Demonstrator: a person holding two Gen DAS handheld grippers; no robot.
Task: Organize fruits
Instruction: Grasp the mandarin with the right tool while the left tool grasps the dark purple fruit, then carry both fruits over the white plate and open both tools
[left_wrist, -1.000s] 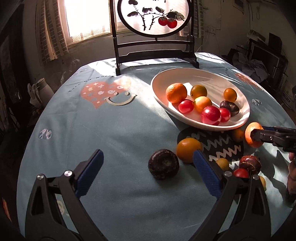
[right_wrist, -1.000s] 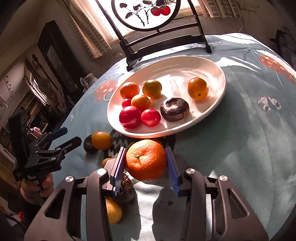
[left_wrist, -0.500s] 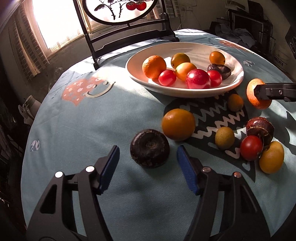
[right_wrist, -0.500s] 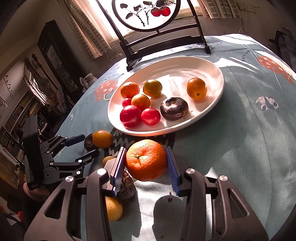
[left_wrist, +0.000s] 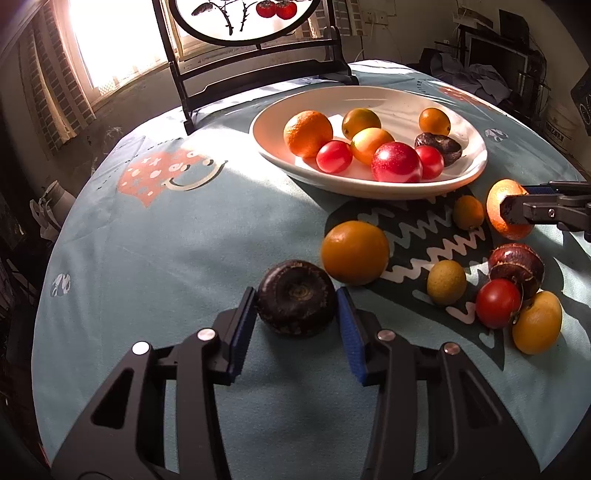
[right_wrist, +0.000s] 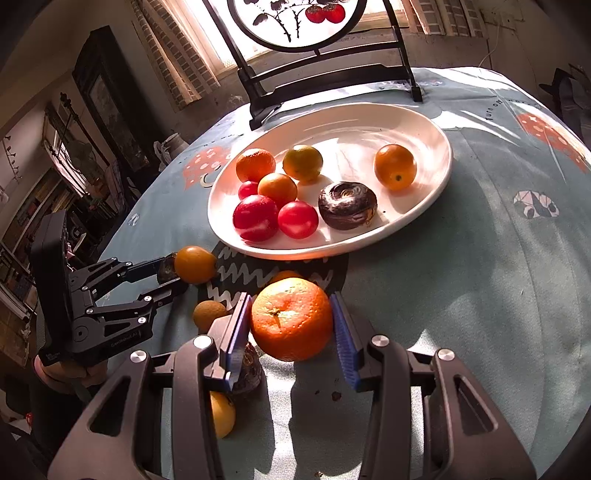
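A white oval plate (left_wrist: 369, 186) (right_wrist: 424, 122) on the teal tablecloth holds several fruits: oranges, red tomatoes and a dark brown fruit. My left gripper (left_wrist: 297, 308) is shut on a dark brown round fruit (left_wrist: 295, 297) that rests on the cloth. My right gripper (right_wrist: 291, 319) is shut on a large orange (right_wrist: 291, 317), also seen in the left wrist view (left_wrist: 506, 210), just in front of the plate. Loose fruits lie near: an orange (left_wrist: 354, 253), two small yellow-green fruits (left_wrist: 446, 282), a red tomato (left_wrist: 498, 302), a dark red fruit (left_wrist: 517, 264), a yellow fruit (left_wrist: 537, 321).
A dark wooden stand with a round painted panel (left_wrist: 255, 70) (right_wrist: 314, 74) stands behind the plate. A dark zigzag patch (left_wrist: 413, 236) is printed on the cloth under the loose fruits. The table edge curves away left and right.
My left gripper moved forward and closed onto the dark brown fruit. My right gripper stayed shut on the large orange, almost still.
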